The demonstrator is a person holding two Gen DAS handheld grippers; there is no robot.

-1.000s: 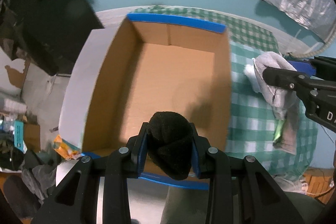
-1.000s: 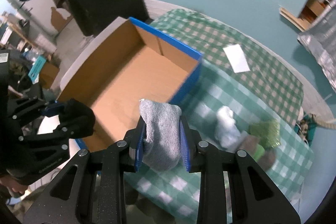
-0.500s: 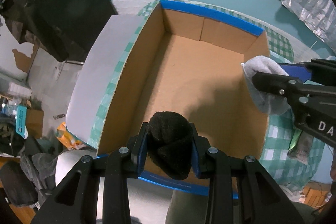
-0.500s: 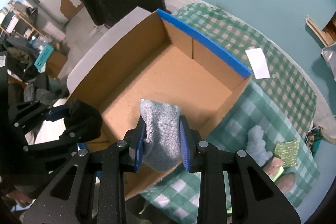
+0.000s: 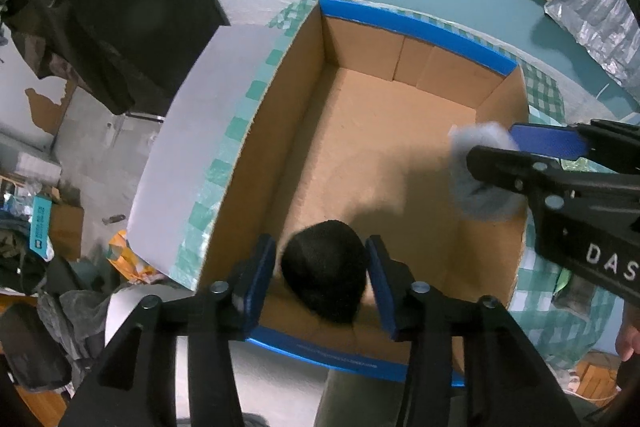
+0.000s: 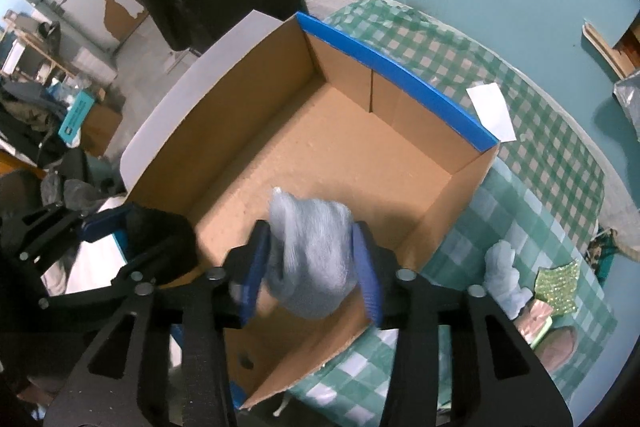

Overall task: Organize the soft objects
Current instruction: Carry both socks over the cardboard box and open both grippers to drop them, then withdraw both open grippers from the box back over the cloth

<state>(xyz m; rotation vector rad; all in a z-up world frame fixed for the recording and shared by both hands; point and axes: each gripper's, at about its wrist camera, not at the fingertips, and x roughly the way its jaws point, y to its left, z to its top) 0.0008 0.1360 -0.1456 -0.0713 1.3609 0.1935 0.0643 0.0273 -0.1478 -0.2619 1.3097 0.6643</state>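
1. Teal walls back a table draped in a green checked cloth (image 6: 532, 131), with a dark cabinet (image 5: 108, 11) off to one side.
2. On the cloth sits an open cardboard box (image 5: 372, 163) with blue-taped rims.
3. Left gripper (image 5: 324, 279) hangs over the box's near edge, jaws spread — the black soft bundle (image 5: 325, 269) sits between the pads with gaps showing on both sides.
4. Right gripper (image 6: 316, 265) is above the box's right side, jaws parted around a blurred grey sock (image 6: 314, 259); whether the pads touch it cannot be told.
5. Outside the box on the cloth lie a white soft item (image 6: 504, 275), a green sponge (image 6: 558, 287) and a white paper slip (image 6: 491, 111).
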